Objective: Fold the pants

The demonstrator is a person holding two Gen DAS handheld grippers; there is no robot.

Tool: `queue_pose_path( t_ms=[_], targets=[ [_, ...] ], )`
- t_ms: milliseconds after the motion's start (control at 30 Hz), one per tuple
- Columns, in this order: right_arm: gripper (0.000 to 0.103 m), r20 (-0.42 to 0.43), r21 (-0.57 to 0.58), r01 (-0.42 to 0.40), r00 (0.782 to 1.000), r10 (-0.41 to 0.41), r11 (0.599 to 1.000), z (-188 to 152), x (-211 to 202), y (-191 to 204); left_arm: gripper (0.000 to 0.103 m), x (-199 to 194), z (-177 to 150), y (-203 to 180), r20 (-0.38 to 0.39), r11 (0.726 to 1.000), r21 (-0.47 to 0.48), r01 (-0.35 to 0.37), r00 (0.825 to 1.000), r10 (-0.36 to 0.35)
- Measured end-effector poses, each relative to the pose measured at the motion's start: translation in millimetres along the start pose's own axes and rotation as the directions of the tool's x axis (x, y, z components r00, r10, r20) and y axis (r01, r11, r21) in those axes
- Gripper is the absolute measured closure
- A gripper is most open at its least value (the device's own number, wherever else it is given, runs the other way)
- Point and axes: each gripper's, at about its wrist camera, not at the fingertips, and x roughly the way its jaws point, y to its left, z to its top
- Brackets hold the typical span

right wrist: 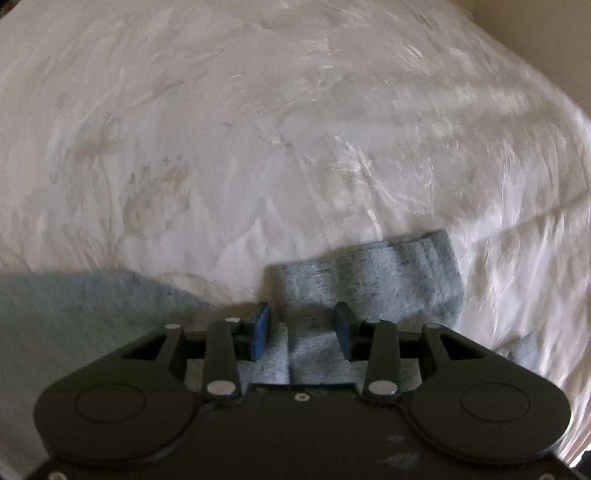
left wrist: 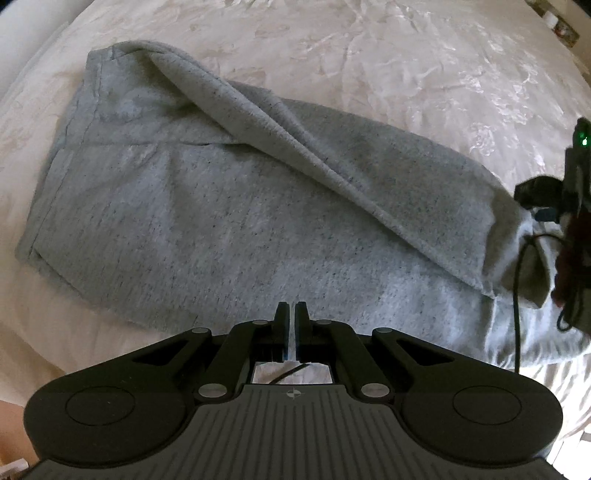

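Observation:
Grey speckled pants [left wrist: 207, 206] lie flat on a white bedspread [left wrist: 369, 48], one leg folded over the other, waistband at the far left. My left gripper [left wrist: 292, 314] is shut and empty above the pants' near edge. My right gripper [right wrist: 302, 323] is open, its blue pads [right wrist: 261, 328] on either side of the grey leg cuff [right wrist: 369, 273]; cloth lies between the jaws without being pinched. The right gripper also shows in the left wrist view [left wrist: 546, 199] at the cuff end on the far right.
The white embroidered bedspread [right wrist: 258, 129] covers everything around the pants. A black cable [left wrist: 517, 295] hangs from the right gripper over the cuff end. Small items [left wrist: 561, 26] sit beyond the bed's far right edge.

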Motion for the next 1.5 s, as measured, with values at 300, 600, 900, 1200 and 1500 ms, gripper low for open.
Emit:
queue_pose_path(
  t_ms=[300,600,900,1200,1500],
  targets=[
    [0.096,0.138,0.246,-0.101,0.988,0.068,0.964,-41,-64,-110,0.1,-3,2,-22,0.015,1.0,0.027,0.007,1.0,-0.008],
    [0.098,0.022,0.535,-0.114,0.992,0.121,0.837,-139,-55,-219,0.1,2,-4,-52,0.003,0.997,0.069,0.028,1.0,-0.028],
    [0.075,0.123,0.478,-0.152,0.987,0.105,0.865,-140,-92,-202,0.1,-10,1,-32,0.04,1.0,0.002,-0.027,0.999,0.027],
    [0.069,0.221,0.13,-0.497,0.858,0.464,0.858,-91,-141,-78,0.099,-13,32,49,0.077,0.995,-0.076,-0.066,0.994,0.072],
    [0.064,0.153,-0.287,-0.556,0.777,0.61,0.78,-69,-187,131,0.099,-3,80,138,0.113,0.996,-0.083,-0.019,0.993,0.028]
  ],
)
